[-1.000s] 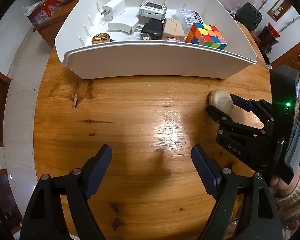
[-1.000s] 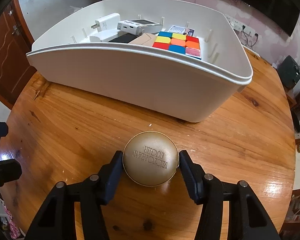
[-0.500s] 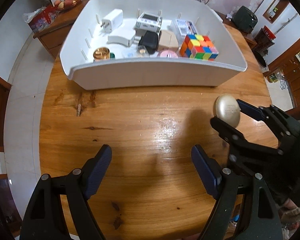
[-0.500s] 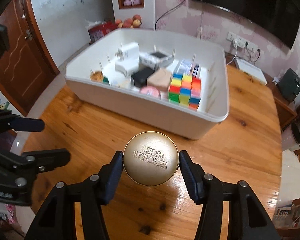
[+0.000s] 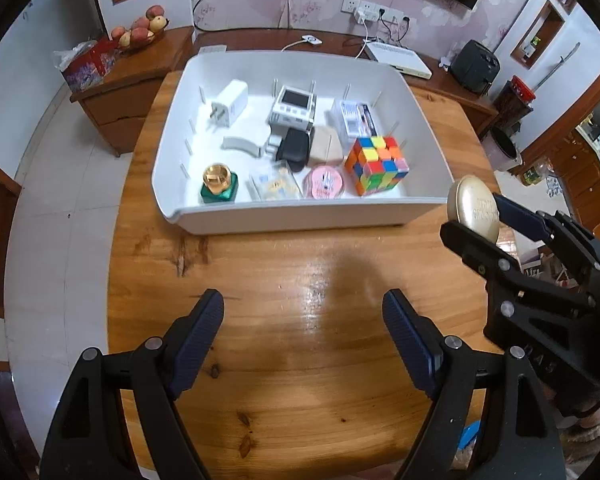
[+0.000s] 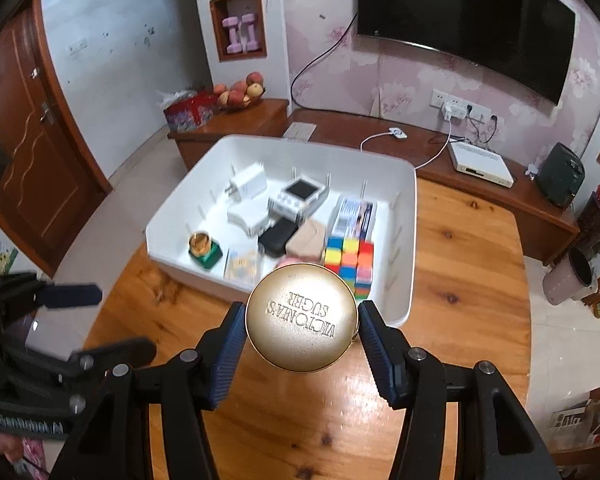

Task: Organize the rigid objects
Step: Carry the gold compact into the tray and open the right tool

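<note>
My right gripper (image 6: 302,330) is shut on a round gold tin (image 6: 301,317) with embossed letters, held in the air above the wooden table, in front of the white bin's near right corner. From the left wrist view the gold tin (image 5: 474,208) hangs beside the white bin (image 5: 300,216) at its right end. The white bin (image 6: 404,300) holds a colourful puzzle cube (image 5: 380,165), a white charger (image 5: 229,105), a black case (image 5: 293,153), a green and gold jar (image 5: 218,182) and several other items. My left gripper (image 5: 303,320) stands open over bare table, nothing between its fingers.
The round wooden table (image 5: 284,280) carries the bin at its far side. Behind it runs a low wooden cabinet (image 6: 440,160) with a white box, cables and a fruit bowl (image 6: 240,94). A television (image 6: 464,20) hangs on the wall.
My right gripper has lifted the gold tin off the table and raised it high in front of the bin. The left gripper has risen too and stayed open.
</note>
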